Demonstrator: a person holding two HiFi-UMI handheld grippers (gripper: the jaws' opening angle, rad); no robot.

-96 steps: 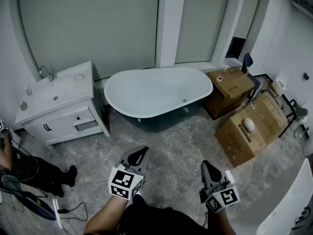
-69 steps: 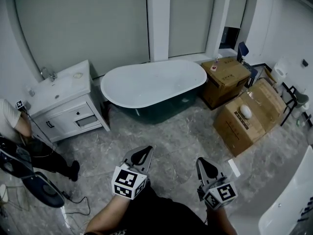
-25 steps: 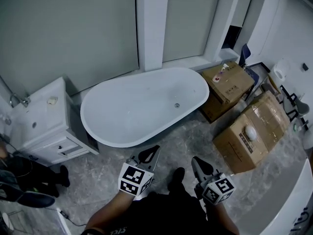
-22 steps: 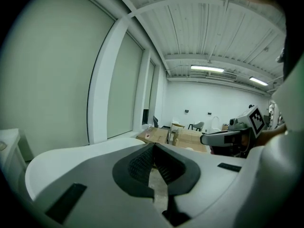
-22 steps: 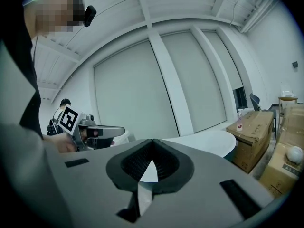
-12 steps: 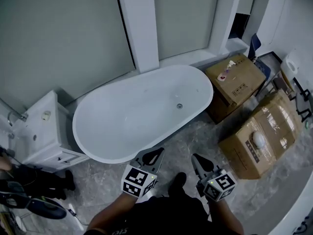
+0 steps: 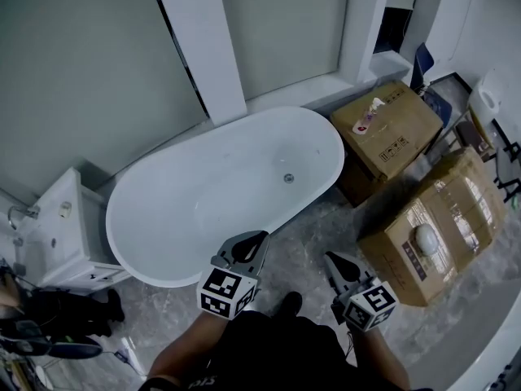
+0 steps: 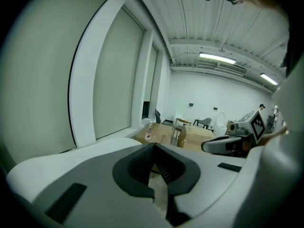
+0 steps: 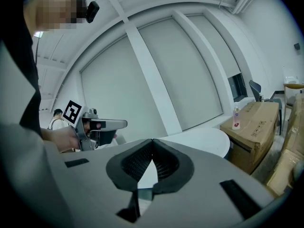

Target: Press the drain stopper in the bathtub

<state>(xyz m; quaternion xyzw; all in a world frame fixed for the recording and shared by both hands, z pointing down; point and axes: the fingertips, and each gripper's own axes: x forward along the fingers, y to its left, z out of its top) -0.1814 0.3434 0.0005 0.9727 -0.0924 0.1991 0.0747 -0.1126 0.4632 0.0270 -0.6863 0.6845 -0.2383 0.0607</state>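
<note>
1. Task objects. The white oval freestanding bathtub [image 7: 203, 202] stands on the grey marble-pattern floor [image 7: 313, 226]. The small round metal drain stopper [image 7: 288, 178] sits in the tub floor, toward the tub's right end. Nothing touches it.

2. Left tool [image 7: 254, 241]. In the head view it is held low, over the near rim of the bathtub and well apart from the drain stopper. In the left gripper view, the left tool [image 8: 153, 146] has its two jaws together at the tips, with nothing between them.

3. Right tool [image 7: 332, 261]. In the head view it is held over the floor, to the right of the left tool and outside the tub. In the right gripper view, the right tool [image 9: 152, 141] has its jaws together at the tips and holds nothing. The bathtub rim [image 9: 199, 139] lies beyond them.

4. Surroundings.
- A brown cardboard box near the tub end [image 7: 391, 129] stands just beside the tub's right end, with a small bottle [image 7: 368, 116] lying on it.
- A second, larger brown cardboard box [image 7: 444, 218] stands nearer the person, with a round white object [image 7: 424, 237] on top.
- A white vanity cabinet [image 7: 61, 243] stands beside the tub's left end.
</note>
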